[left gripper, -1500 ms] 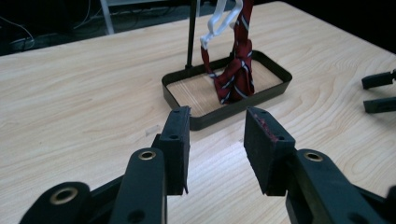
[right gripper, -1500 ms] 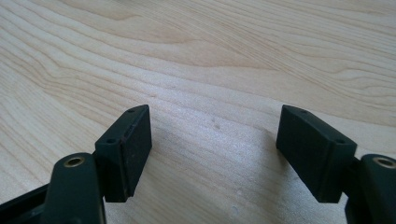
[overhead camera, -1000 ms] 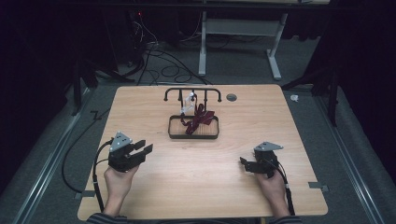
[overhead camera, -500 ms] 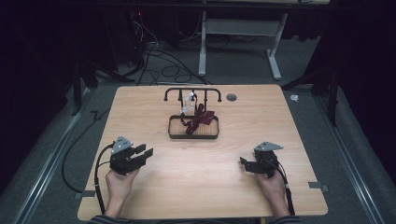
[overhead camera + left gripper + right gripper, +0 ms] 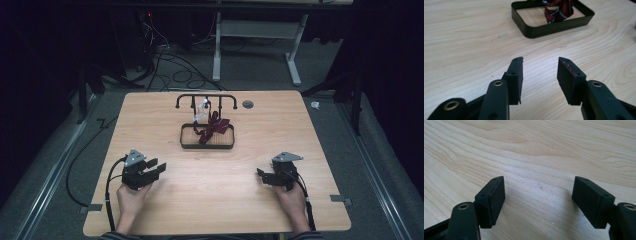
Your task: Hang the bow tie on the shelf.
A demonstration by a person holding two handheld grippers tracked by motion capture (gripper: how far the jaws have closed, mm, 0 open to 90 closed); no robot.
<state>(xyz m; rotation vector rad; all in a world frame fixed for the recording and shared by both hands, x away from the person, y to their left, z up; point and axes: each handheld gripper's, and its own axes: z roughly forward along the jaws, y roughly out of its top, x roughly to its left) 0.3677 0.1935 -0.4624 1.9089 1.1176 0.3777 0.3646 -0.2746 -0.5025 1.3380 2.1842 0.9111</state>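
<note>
Both grippers parked near the desk's front edge, nothing grasped; work judged not yet begun.

Wooden desk is seen carrying a black tray at its middle, toward the rear edge, under a black rack. A dark red striped tie is draped from the rack into the tray. Left gripper, by the front-left corner, is aimed at the tray, jaws released, just been opening, nothing between them. Right gripper, by the front-right corner, is spread wide over bare wood. Tie untouched; reach and grasp are left.
</note>
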